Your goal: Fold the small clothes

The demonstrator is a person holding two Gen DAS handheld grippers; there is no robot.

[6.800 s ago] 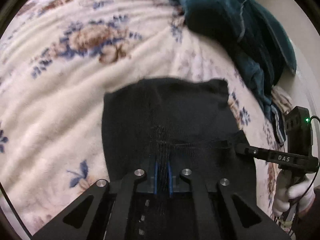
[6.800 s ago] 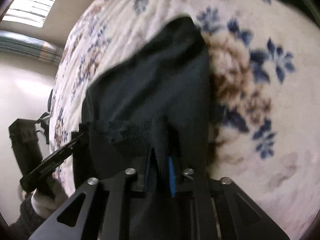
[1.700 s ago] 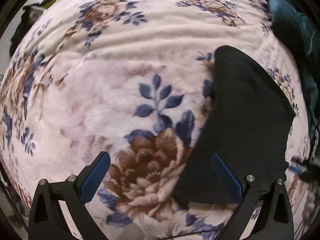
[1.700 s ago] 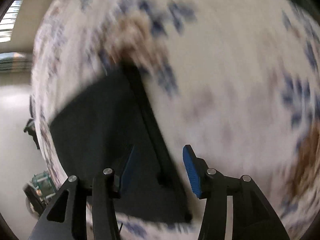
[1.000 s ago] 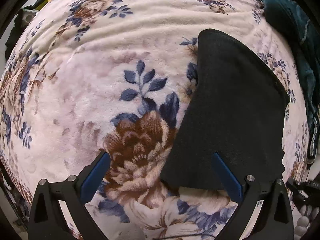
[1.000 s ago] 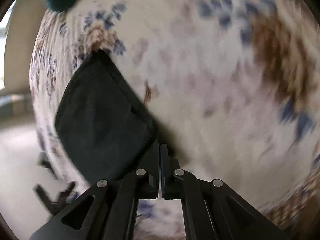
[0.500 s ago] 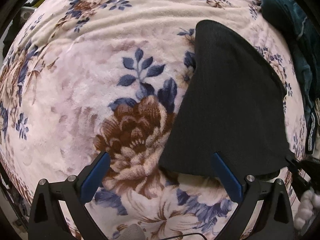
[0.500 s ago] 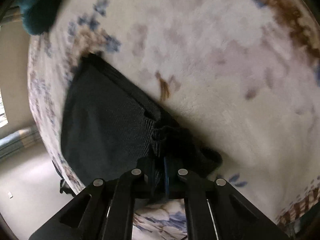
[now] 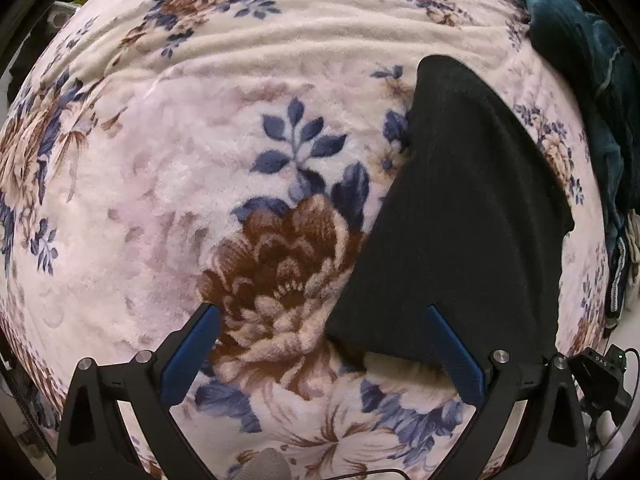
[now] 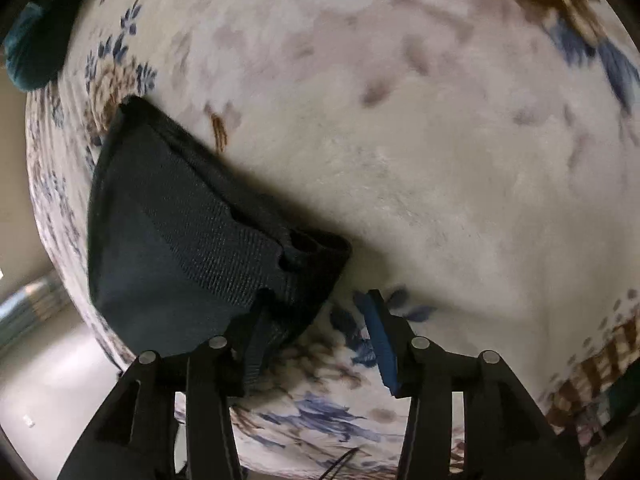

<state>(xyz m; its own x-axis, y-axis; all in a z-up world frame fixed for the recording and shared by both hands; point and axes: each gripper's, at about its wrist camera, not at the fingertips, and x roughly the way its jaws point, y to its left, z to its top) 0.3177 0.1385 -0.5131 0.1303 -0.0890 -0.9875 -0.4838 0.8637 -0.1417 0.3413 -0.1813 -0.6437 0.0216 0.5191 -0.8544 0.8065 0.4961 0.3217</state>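
A small black knit garment [image 9: 460, 216] lies folded flat on the floral blanket [image 9: 224, 152]. My left gripper [image 9: 320, 328] hangs open over the blanket, pointing straight down, with the garment's near left corner between its blue pads and nothing gripped. In the right wrist view the same garment [image 10: 172, 240] lies at the left, its near corner bunched beside the left finger. The right gripper [image 10: 316, 316] has its jaws opening; that corner sits against the left pad, and the right pad stands apart from it.
A heap of teal clothes [image 9: 592, 92] lies at the blanket's far right edge and shows as a teal bundle [image 10: 36, 40] at top left in the right wrist view. The other hand's gripper [image 9: 600, 376] shows at the lower right. The bed edge and floor [image 10: 52, 380] lie lower left.
The right gripper was shut on the garment's corner half a second ago; its jaws have now parted and the corner has dropped onto the blanket. The left gripper stays open, barely shifted.
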